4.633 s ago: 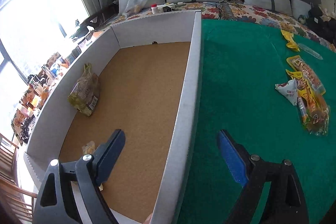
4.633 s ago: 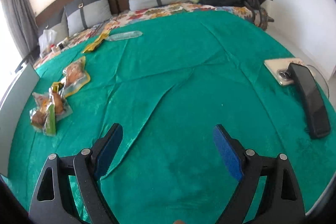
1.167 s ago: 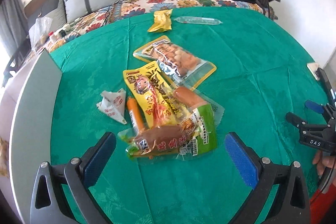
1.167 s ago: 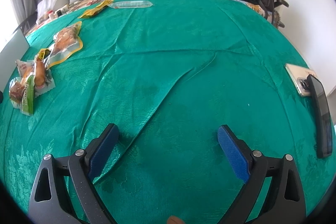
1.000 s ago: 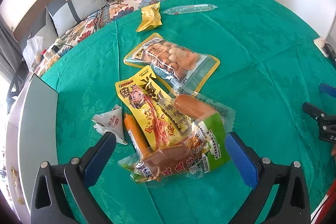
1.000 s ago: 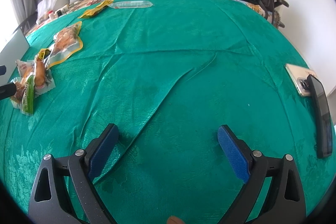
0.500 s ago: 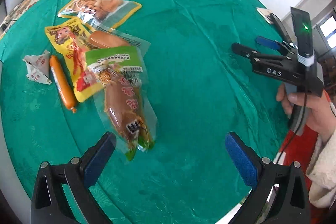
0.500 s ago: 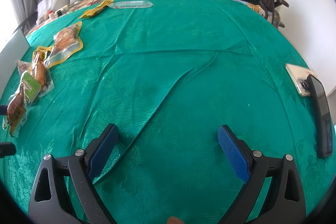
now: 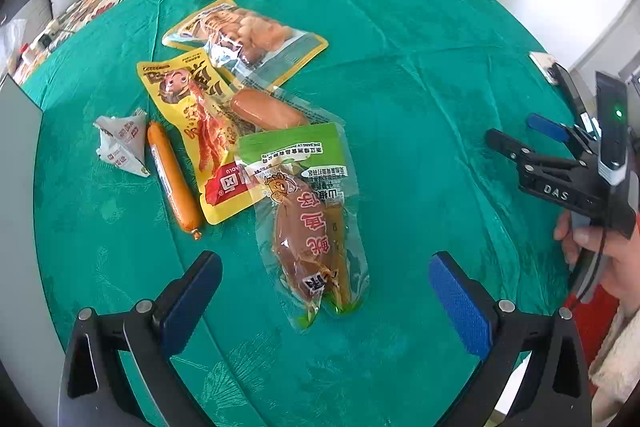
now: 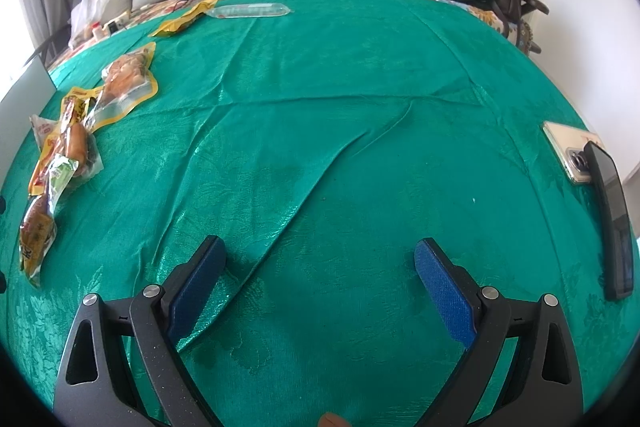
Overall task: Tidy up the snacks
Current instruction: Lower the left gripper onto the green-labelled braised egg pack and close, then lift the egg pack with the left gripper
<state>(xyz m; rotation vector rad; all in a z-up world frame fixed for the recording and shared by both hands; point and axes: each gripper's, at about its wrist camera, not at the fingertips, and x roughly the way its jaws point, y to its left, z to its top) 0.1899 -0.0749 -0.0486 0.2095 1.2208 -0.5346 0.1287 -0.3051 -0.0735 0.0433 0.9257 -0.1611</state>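
1. The left gripper [image 9: 324, 291] hangs with its jaws spread wide and empty, directly above the near end of a clear vacuum pouch [image 9: 316, 227] holding brown meat, which lies on the green tablecloth [image 9: 420, 75].
2. The pouch's green-labelled far end overlaps a yellow snack bag [image 9: 192, 123]; an orange sausage stick [image 9: 172, 179] lies just left, a white folded wrapper [image 9: 120, 143] farther left.
3. The right gripper [image 10: 320, 287], jaws also spread and empty, hovers over bare cloth well right of the pile.
4. The pouch looks light, soft and slick; its film likely crumples. Pinching across the firm meat, or the flat sealed near edge, seems safest.
5. Sliding it could drag the neighbouring packs.
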